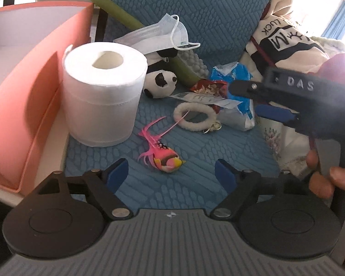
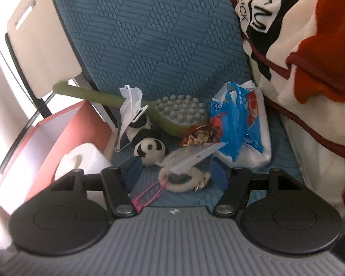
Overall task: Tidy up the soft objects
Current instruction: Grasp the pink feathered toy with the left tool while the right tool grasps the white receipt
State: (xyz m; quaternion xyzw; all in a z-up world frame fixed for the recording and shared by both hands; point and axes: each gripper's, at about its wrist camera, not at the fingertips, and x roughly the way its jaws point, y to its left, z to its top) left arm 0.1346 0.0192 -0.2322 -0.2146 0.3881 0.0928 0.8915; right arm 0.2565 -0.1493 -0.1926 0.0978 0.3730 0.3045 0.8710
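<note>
Currently both the left gripper (image 1: pixel 171 172) and right gripper (image 2: pixel 173 169) stand released, nothing pinched. Feathered toy bird (image 1: pixel 165 156) lies on the blue seat cushion (image 1: pixel 230 151) between the left jaws. Judged light, soft, fragile-plumed; grasp the body, not the feathers.

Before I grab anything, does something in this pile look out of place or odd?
Yes: the green massage brush is a hard tool among soft things, lying under the face mask and beside the panda plush. A torn snack wrapper looks like litter.
</note>
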